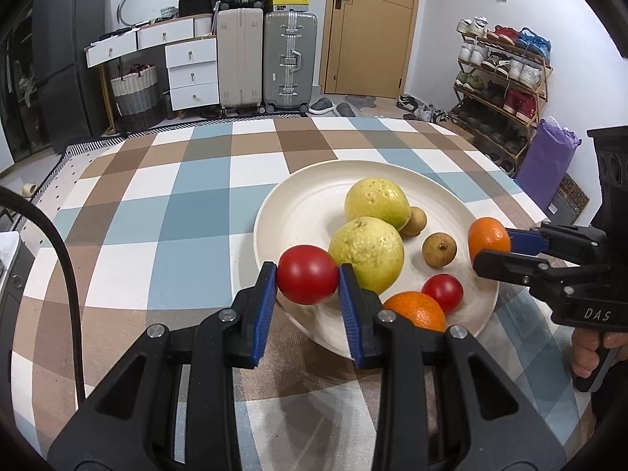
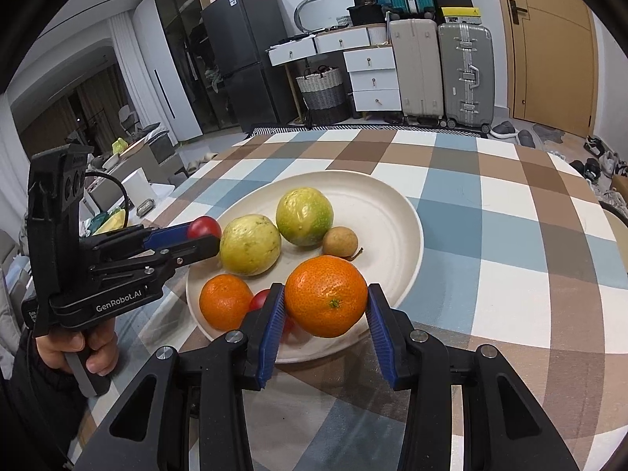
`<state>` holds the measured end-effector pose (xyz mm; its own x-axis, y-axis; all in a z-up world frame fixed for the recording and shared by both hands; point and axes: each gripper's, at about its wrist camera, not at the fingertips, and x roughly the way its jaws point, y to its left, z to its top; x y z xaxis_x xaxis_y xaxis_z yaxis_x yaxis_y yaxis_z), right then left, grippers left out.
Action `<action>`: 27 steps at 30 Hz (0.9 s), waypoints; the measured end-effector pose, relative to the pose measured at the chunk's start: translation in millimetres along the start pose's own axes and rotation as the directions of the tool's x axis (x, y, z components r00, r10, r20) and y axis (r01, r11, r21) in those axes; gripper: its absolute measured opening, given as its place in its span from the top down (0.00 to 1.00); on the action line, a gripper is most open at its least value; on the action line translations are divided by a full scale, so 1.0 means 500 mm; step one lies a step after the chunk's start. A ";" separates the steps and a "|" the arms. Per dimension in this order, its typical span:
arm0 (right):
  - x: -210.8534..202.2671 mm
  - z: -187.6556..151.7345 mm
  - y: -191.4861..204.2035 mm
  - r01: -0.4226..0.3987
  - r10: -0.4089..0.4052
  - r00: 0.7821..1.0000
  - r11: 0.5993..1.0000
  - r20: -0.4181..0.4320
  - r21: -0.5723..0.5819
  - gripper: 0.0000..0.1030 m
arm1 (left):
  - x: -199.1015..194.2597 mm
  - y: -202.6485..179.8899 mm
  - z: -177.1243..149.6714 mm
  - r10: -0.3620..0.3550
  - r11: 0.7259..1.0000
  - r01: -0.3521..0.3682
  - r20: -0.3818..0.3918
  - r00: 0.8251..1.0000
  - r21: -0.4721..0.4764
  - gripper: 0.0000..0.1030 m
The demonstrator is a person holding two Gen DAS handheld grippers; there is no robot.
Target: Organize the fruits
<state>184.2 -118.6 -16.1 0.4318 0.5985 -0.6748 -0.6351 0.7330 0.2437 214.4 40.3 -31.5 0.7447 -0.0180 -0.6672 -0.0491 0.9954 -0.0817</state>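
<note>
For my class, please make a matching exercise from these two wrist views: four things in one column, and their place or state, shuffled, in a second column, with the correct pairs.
Things
1. Red tomato
2. Larger orange
3. Two green guavas
4. Checked tablecloth

Places or states
A. Lying side by side on the cream plate
B. Under the plate
C. Gripped by the left hand-held gripper
D. Gripped by the right hand-held gripper

Pairs: 1-C, 2-D, 3-A, 4-B

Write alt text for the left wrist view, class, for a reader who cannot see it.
The left hand-held gripper clamps a red tomato at the near rim of a cream plate of fruit on a checked tablecloth. The right hand-held gripper holds an orange.
</note>
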 end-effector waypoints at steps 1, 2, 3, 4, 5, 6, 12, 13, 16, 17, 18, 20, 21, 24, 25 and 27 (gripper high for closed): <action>0.001 0.000 0.000 0.000 0.000 1.000 1.000 0.000 0.001 0.59 | 0.001 -0.001 -0.001 0.001 1.000 -0.001 0.000 1.000 0.002 0.72; 0.002 -0.001 -0.002 -0.002 0.002 1.000 1.000 -0.002 0.005 0.59 | 0.001 0.000 -0.001 -0.002 1.000 0.002 0.000 1.000 0.002 0.72; 0.003 -0.001 -0.003 -0.002 0.002 1.000 1.000 -0.002 0.009 0.59 | 0.002 -0.001 -0.001 -0.005 1.000 0.005 -0.001 1.000 0.002 0.72; 0.005 -0.001 -0.004 -0.002 0.002 1.000 1.000 -0.003 0.011 0.59 | 0.002 -0.003 -0.003 -0.007 1.000 0.007 -0.002 1.000 0.004 0.72; 0.006 -0.001 -0.004 0.000 0.000 1.000 1.000 -0.001 0.010 0.59 | 0.004 -0.004 -0.003 -0.008 1.000 0.008 -0.004 1.000 0.007 0.72; 0.006 -0.001 -0.004 0.004 -0.004 1.000 1.000 0.001 0.010 0.59 | 0.004 -0.006 -0.004 -0.009 1.000 0.009 -0.006 1.000 0.009 0.72; 0.010 -0.001 -0.002 0.011 -0.011 1.000 1.000 0.010 0.013 0.59 | 0.004 -0.020 -0.007 -0.010 0.999 0.011 -0.014 1.000 0.031 0.72; 0.011 -0.002 -0.002 0.015 -0.015 1.000 1.000 0.010 0.012 0.59 | 0.004 -0.021 -0.008 -0.014 0.999 0.014 -0.017 1.000 0.031 0.72; 0.011 0.000 -0.002 0.017 -0.018 1.000 1.000 0.012 0.017 0.59 | 0.005 -0.020 -0.008 -0.015 0.999 0.016 -0.023 1.000 0.028 0.72; 0.012 0.000 -0.003 0.017 -0.017 1.000 1.000 0.012 0.017 0.59 | 0.005 -0.020 -0.008 -0.012 1.000 0.013 -0.024 1.000 0.026 0.72; 0.012 0.000 -0.002 0.018 -0.018 1.000 1.000 0.012 0.017 0.59 | 0.005 -0.019 -0.008 -0.011 1.000 0.012 -0.025 1.000 0.025 0.72; 0.012 0.000 -0.003 0.019 -0.019 1.000 1.000 0.012 0.016 0.59 | 0.004 -0.019 -0.008 -0.011 1.000 0.011 -0.023 1.000 0.024 0.72; 0.012 0.000 -0.003 0.019 -0.019 1.000 1.000 0.012 0.016 0.59 | 0.004 -0.018 -0.008 -0.009 1.000 0.010 -0.022 1.000 0.024 0.72; 0.012 0.000 -0.003 0.017 -0.017 1.000 1.000 0.012 0.017 0.59 | 0.005 -0.018 -0.007 -0.008 1.000 0.008 -0.024 1.000 0.024 0.72; 0.012 0.000 -0.003 0.017 -0.017 1.000 1.000 0.012 0.017 0.59 | 0.005 -0.018 -0.007 -0.006 1.000 0.007 -0.024 1.000 0.024 0.72; 0.011 0.000 -0.002 0.017 -0.017 1.000 1.000 0.012 0.017 0.58 | 0.005 -0.017 -0.007 -0.008 1.000 0.009 -0.024 1.000 0.023 0.72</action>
<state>187.3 -116.1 -20.3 0.4503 0.5896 -0.6705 -0.6167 0.7484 0.2439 214.4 31.3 -35.2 0.7288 -0.0283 -0.6842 -0.0276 0.9971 -0.0707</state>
